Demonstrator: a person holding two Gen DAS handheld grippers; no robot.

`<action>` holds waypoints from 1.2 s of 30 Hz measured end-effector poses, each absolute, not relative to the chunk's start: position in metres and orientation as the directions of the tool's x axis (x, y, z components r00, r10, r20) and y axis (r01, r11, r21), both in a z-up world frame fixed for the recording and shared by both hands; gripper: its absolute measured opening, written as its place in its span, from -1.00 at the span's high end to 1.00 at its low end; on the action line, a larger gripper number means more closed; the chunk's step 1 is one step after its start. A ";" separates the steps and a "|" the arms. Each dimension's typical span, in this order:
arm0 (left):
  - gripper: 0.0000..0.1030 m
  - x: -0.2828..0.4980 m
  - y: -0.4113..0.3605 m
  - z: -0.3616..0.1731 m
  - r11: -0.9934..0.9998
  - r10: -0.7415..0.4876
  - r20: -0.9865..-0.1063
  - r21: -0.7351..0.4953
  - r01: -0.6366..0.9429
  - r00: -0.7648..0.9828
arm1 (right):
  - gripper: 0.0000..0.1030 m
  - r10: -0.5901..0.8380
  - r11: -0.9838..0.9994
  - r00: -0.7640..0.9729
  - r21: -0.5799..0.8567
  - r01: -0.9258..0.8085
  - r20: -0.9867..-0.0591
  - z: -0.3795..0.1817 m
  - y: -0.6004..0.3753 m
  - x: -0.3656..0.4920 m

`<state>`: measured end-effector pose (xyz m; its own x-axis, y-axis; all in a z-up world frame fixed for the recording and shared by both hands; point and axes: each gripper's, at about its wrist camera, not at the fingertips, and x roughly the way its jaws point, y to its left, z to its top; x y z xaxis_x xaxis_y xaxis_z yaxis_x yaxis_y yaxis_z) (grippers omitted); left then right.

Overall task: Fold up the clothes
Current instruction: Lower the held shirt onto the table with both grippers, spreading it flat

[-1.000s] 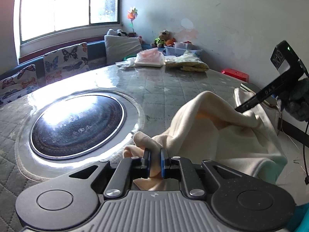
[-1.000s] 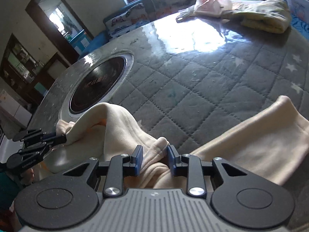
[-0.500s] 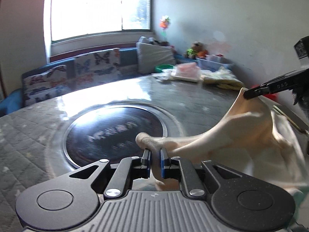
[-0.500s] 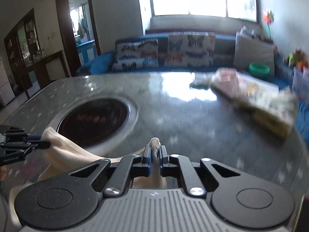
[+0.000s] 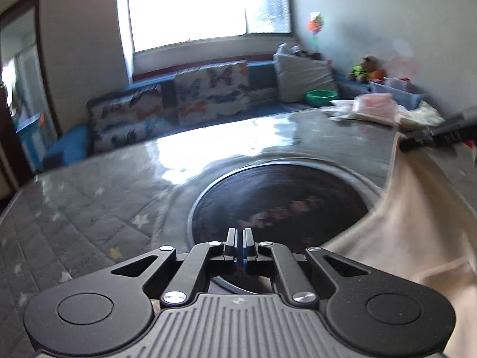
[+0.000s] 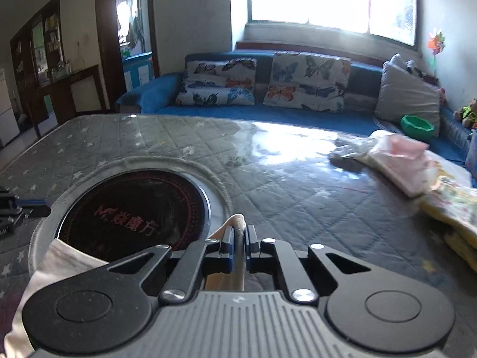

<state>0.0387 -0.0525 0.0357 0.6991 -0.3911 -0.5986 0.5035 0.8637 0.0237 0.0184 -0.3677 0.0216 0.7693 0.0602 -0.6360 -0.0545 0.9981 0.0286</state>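
Daylight entered through the wide overexposed window (image 6: 331, 0), blown out to white in both views. Strong glare lay on the glossy grey quilted tabletop (image 6: 301, 149) and its reflection washed out the far surface. The left wrist view was motion-blurred throughout; the right wrist view was sharper. Fisheye distortion bent the edges, with dark corners.

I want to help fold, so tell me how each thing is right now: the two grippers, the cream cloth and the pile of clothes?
Left gripper, shut, just closed tighter, nothing seen between its jaws.
Right gripper, shut on the cream cloth.
Cream cloth, unfolded, held up by one edge and hanging loose.
Pile of clothes, folded, lying on the table.
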 end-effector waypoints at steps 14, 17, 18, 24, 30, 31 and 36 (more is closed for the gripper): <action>0.37 0.024 -0.052 0.016 0.853 -0.438 -0.695 -0.122 0.507 0.570 | 0.81 0.056 0.998 0.698 0.057 -0.022 -0.714 -0.003 -0.380 0.024; 0.40 0.020 -0.056 0.015 0.848 -0.447 -0.692 -0.126 0.515 0.567 | 0.78 0.056 0.998 0.701 0.060 -0.019 -0.711 0.001 -0.381 0.023; 0.43 0.019 -0.058 0.014 0.847 -0.443 -0.695 -0.117 0.518 0.567 | 0.77 0.061 0.998 0.700 0.068 -0.018 -0.712 0.001 -0.383 0.023; 0.85 0.018 -0.062 0.013 0.864 -0.405 -0.694 -0.077 0.498 0.595 | 0.53 0.091 0.991 0.693 0.133 0.006 -0.716 0.001 -0.392 0.020; 0.89 0.026 -0.063 0.019 0.894 -0.337 -0.672 -0.010 0.448 0.659 | 0.47 0.137 0.983 0.679 0.185 -0.003 -0.721 0.000 -0.399 0.013; 0.89 0.029 -0.063 0.020 0.896 -0.331 -0.671 -0.003 0.444 0.664 | 0.47 0.136 0.984 0.675 0.178 -0.007 -0.725 -0.001 -0.398 0.014; 0.89 0.046 -0.067 0.020 0.908 -0.275 -0.662 0.060 0.415 0.697 | 0.55 0.143 0.987 0.660 0.158 -0.037 -0.738 -0.008 -0.387 0.020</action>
